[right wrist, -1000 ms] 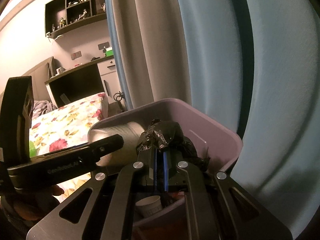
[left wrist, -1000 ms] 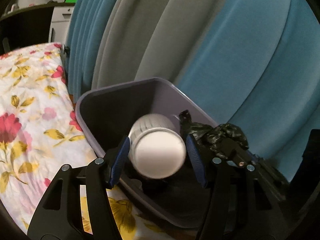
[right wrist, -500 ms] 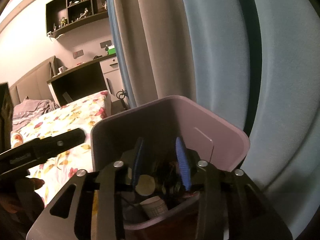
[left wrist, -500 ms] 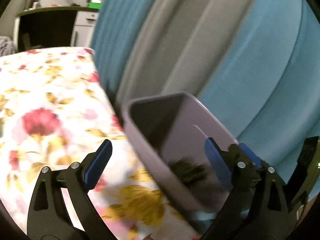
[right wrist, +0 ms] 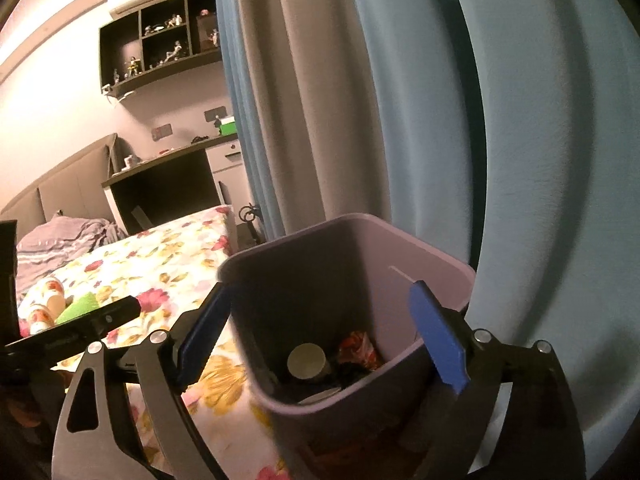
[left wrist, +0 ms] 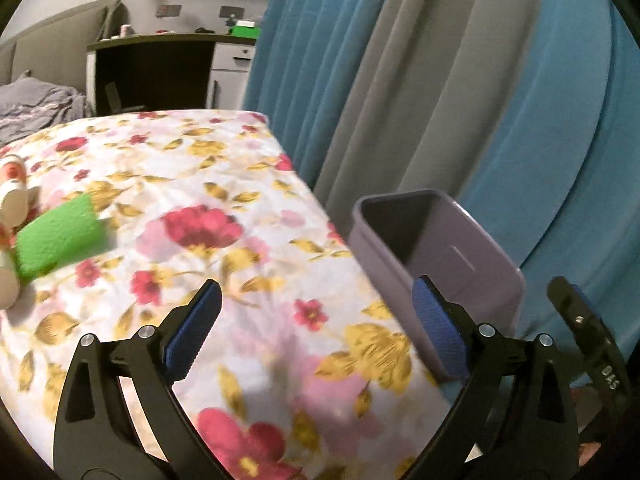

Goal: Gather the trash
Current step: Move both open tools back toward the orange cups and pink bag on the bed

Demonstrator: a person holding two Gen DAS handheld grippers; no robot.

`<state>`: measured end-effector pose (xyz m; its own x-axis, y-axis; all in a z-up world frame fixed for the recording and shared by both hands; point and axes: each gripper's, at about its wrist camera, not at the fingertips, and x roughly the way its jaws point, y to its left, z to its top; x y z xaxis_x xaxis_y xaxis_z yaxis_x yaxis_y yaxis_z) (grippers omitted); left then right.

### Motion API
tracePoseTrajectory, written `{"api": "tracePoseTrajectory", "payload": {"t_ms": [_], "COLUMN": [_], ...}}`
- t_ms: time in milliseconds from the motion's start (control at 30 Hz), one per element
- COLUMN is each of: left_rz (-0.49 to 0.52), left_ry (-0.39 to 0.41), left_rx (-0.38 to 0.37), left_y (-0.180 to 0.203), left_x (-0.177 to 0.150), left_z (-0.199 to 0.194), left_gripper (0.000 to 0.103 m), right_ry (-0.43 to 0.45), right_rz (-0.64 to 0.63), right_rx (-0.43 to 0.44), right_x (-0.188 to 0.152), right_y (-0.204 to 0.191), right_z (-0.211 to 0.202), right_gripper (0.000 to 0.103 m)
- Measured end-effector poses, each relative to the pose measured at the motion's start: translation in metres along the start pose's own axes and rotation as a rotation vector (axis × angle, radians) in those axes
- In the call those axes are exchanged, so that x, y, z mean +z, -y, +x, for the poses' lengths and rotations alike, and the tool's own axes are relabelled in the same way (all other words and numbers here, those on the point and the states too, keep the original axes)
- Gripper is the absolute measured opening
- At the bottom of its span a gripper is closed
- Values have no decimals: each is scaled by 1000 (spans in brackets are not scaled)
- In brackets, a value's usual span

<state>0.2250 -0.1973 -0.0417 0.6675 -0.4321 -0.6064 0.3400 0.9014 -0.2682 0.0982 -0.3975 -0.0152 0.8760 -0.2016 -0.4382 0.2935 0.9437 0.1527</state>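
In the left wrist view, at the far left edge, cups (left wrist: 10,216) and a green sponge (left wrist: 56,236) lie on the floral bed (left wrist: 208,184); these look like the trash left to collect. Lower centre, the left gripper (left wrist: 316,328) has its jaws spread wide with nothing between them, only bedspread beneath. It has just been opening. To the right stands the purple bin (left wrist: 472,264) against the blue curtain (left wrist: 560,160), just beside the bed's edge.

In the right wrist view, the same cups (right wrist: 46,300) and sponge (right wrist: 78,306) show at middle left, well apart from the bin (right wrist: 432,280). The right gripper (right wrist: 324,332), lower centre, has just been opening too; its jaws stand wide over the bin's mouth, clamping nothing. At the bin's bottom lie a white cup (right wrist: 306,360), a red wrapper (right wrist: 358,346) and something dark, hard to make out.

My judgement: part of the trash is binned, both grippers are free, and the bed items remain to be fetched.
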Motion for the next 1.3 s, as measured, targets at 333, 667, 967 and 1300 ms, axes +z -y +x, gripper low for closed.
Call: {"api": "tracePoseTrajectory", "payload": {"t_ms": [333, 667, 967, 1300], "left_rz": [-2, -24, -82, -203], "left_ry": [32, 85, 127, 132], "left_rx": [85, 175, 307, 426], "left_y": [-31, -72, -137, -218], "left_x": [-14, -29, -47, -66], "left_z": [-44, -95, -142, -176], "left_gripper": [94, 94, 94, 94], "right_ry": [-3, 1, -15, -71], "right_rz": [-11, -45, -106, -214], "right_rx": [55, 119, 215, 353], "right_x": [-14, -20, -31, -48], "right_y": [-29, -70, -122, -211], "right_z": [-26, -46, -55, -47], "right_gripper": [88, 88, 88, 88]}}
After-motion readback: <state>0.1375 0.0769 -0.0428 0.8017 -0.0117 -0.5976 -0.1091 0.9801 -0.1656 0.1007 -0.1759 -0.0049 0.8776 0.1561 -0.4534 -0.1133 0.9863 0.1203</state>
